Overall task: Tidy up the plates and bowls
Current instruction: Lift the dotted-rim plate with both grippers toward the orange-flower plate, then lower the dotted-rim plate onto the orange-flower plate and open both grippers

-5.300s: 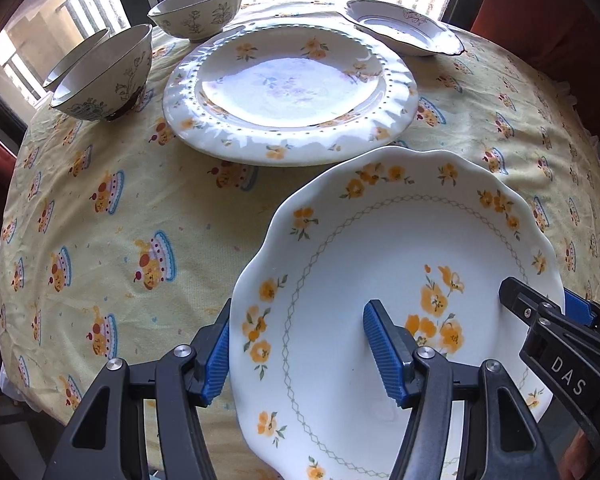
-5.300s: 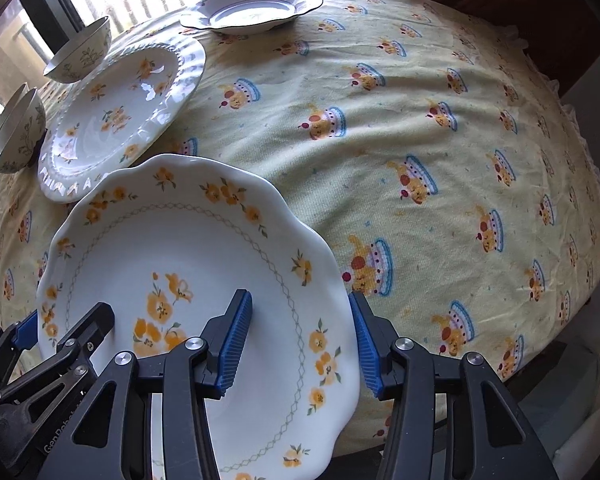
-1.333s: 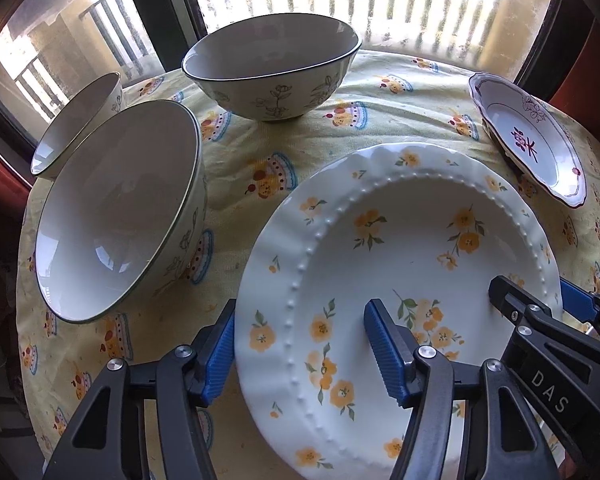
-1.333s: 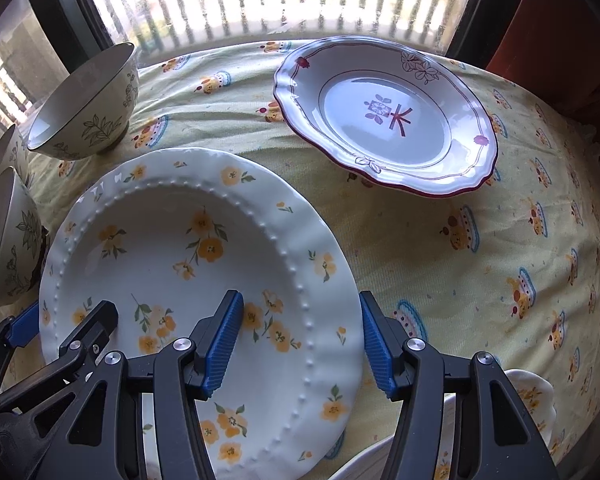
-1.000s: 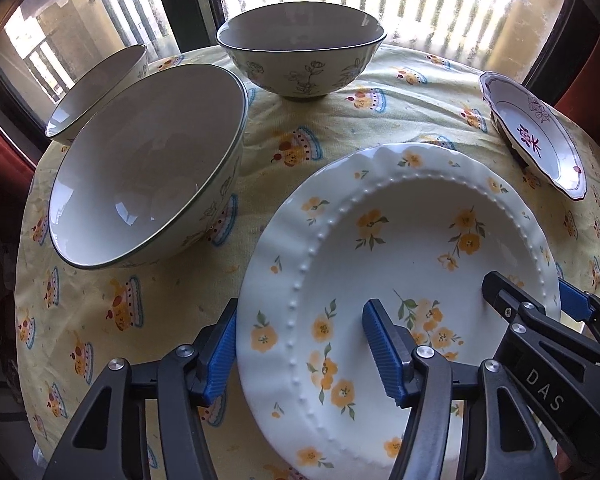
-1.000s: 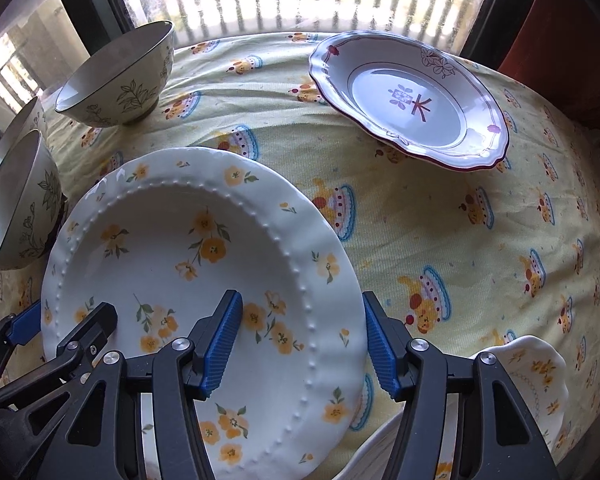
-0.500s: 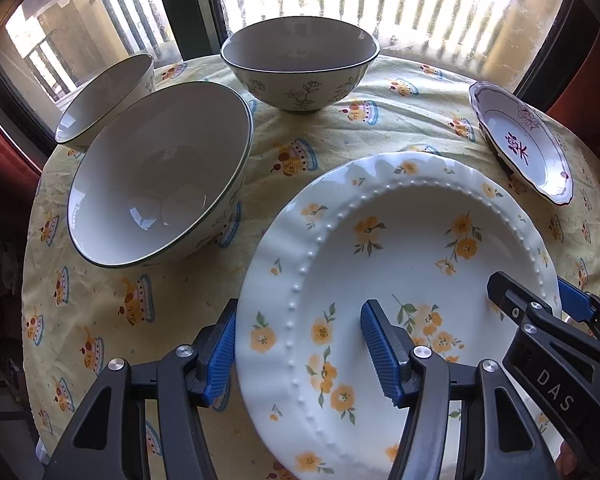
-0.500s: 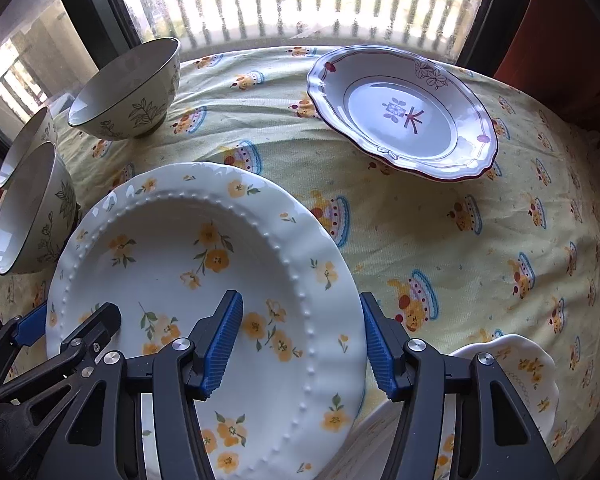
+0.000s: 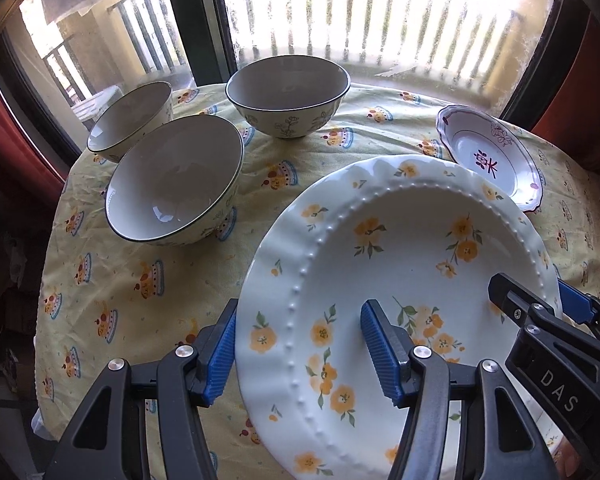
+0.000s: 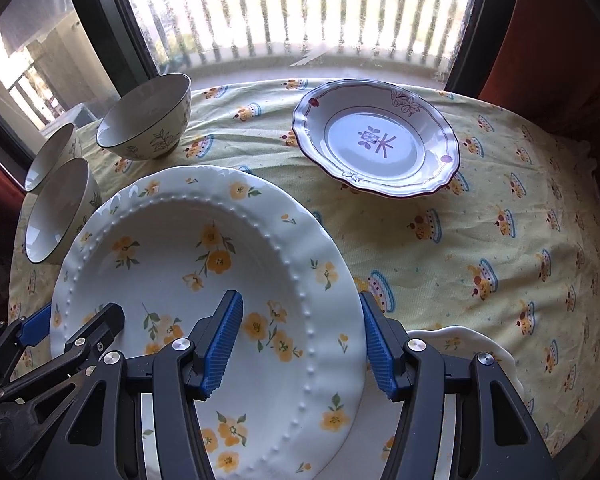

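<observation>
Since a moment earlier, the beaded flower plate [image 9: 400,264] had been drawn back toward the near edge of the counter [image 9: 140,280], and the three bowls sat farther off than before. At the far left stood the small bowl [image 9: 130,122], with the big bowl [image 9: 176,180] just in front of it, so close that I could not tell whether they touched. The third bowl [image 9: 288,98] stood upright behind them, nearer the window [image 9: 360,12]. The left gripper [image 9: 298,344] had its blue fingers [image 9: 380,348] set either side of the plate's left rim, one under the edge and one on the inner face, gripping it. The plate was tilted, its far edge raised above the yellow tablecloth [image 10: 500,220]. The right gripper [image 10: 300,340] held the opposite rim the same way, its fingers [image 10: 222,344] clamped across the beaded border. Beneath its right finger, at the counter's near edge, lay the scalloped plate [image 10: 480,344], with the flower plate overlapping it from above; whether they touched I could not tell. Farther right and back, the red-trimmed dish [image 10: 376,138] rested flat, well apart from the rest.
</observation>
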Demonstrator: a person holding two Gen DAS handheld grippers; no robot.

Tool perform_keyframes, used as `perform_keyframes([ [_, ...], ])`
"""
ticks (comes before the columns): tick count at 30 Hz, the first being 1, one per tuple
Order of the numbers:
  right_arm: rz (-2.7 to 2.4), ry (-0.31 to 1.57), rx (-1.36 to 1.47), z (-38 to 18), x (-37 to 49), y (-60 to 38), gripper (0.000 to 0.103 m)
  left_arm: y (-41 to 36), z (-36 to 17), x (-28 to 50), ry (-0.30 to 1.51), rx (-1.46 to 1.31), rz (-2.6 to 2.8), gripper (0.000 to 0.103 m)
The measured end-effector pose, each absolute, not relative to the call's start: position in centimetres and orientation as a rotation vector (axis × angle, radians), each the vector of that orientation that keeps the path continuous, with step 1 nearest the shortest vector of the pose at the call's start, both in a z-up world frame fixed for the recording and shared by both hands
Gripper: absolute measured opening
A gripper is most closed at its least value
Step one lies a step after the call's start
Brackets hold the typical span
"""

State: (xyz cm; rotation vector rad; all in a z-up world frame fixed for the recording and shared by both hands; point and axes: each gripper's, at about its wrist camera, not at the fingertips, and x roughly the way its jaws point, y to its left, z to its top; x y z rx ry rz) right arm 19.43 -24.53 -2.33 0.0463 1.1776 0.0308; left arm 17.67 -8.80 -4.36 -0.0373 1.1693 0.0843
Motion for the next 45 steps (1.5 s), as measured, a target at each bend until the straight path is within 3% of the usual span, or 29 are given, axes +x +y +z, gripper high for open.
perform_keyframes([
  [23,-0.081,1.178,0.083,-0.9,11.9,-34.2,0.062,-17.7,-3.1,12.7,1.143,-0.003,-0.092,0.060],
  [45,-0.043,1.206,0.036,-3.3,8.6,-43.3,0.062,-27.2,-6.6,8.5,1.231,-0.058,-0.033,0.060],
])
